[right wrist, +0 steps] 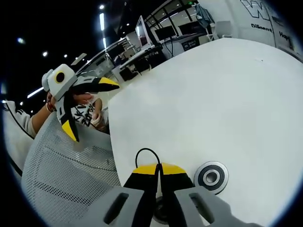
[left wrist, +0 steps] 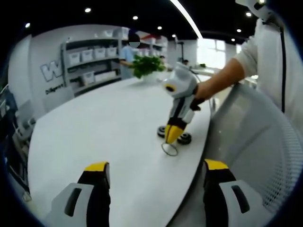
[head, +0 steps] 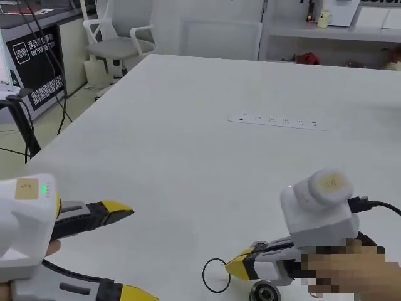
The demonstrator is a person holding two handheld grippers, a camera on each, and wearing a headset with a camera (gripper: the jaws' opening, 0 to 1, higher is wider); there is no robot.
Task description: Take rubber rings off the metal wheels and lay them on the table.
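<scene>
The right hand-held gripper [right wrist: 158, 170] has its yellow-tipped jaws pressed together on a thin black rubber ring [right wrist: 144, 150]. The ring's loop projects ahead of the tips, low over the white bench [head: 188, 138]. A round metal wheel with a dark centre [right wrist: 211, 176] lies on the bench just beside the jaws. A second wheel [left wrist: 162, 132] lies on their other side. The left hand-held gripper [head: 131, 251] is well apart, jaws spread wide, holding nothing.
</scene>
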